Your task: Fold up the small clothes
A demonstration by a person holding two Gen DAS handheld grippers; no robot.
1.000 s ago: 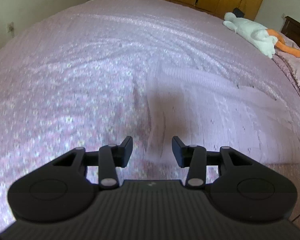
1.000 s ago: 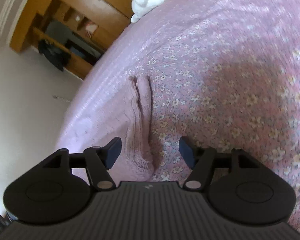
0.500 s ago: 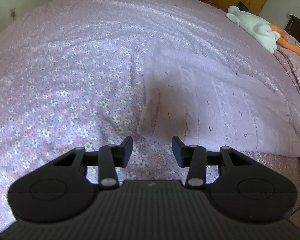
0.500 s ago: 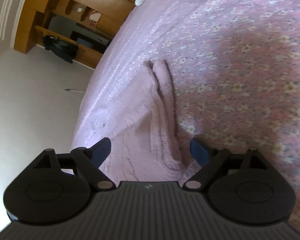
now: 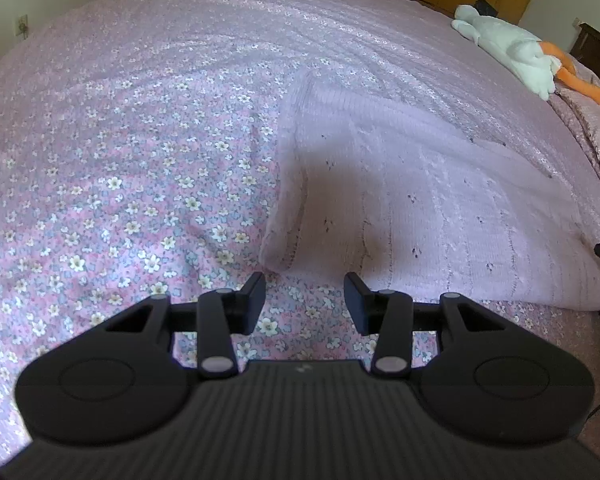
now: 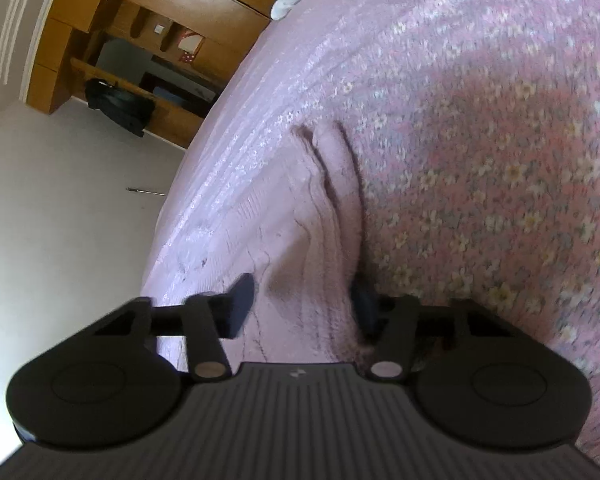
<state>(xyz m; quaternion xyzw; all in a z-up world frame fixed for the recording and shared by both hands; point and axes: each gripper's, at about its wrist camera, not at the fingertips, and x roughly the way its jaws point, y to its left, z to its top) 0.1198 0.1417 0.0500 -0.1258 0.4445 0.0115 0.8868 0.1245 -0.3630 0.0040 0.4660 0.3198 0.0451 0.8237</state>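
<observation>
Big bed (image 5: pixel 140 152) with a pink flowery cover fills pretty much everything. Left gripper (image 5: pixel 304 300) hangs just short of the near left corner of the pink knit garment (image 5: pixel 420 200), jaws apart, nothing in them, floral sheet showing between the fingers. Right gripper (image 6: pixel 300 304) has its jaws spread around a bunched-up fold of that same knit (image 6: pixel 312 240), not clamped as far as I can see, though it's blurry. Further off, a white plush toy (image 5: pixel 508 52) with orange bits lies at the far right, and wooden cabinets (image 6: pixel 148 40) stand behind.
</observation>
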